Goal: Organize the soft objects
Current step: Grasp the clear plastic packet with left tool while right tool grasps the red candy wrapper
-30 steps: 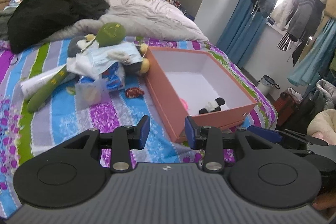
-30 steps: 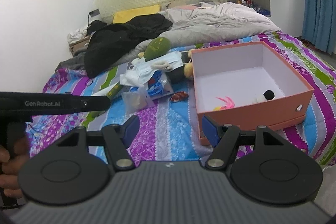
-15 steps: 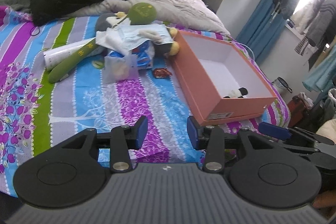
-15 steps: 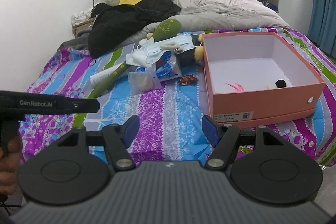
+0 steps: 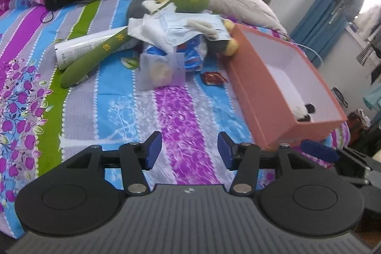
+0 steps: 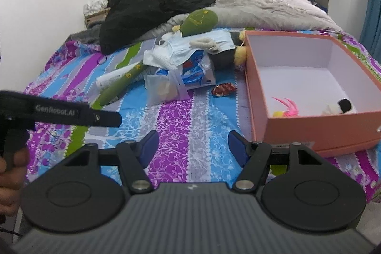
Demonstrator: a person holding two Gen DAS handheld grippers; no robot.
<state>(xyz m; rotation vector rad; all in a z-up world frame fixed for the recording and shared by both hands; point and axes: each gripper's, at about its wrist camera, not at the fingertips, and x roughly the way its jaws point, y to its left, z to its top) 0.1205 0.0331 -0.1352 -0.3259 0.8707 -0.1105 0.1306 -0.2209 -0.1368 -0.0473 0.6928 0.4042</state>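
Here the left claw point(image 5: 189, 149) hangs released over the striped bed sheet point(image 5: 114, 97), its jaws having just been opening with nothing between them. The right claw point(image 6: 193, 148) is likewise unclenched and empty, its jaws having just narrowed a little. Farther off, well apart from both claws, lies the pile of soft objects: a green plush point(image 6: 190, 24) across face masks point(image 6: 190, 49) and a clear bag point(image 6: 162, 87). To the right stands the orange box point(image 6: 316, 127), holding a small panda toy point(image 6: 340, 106).
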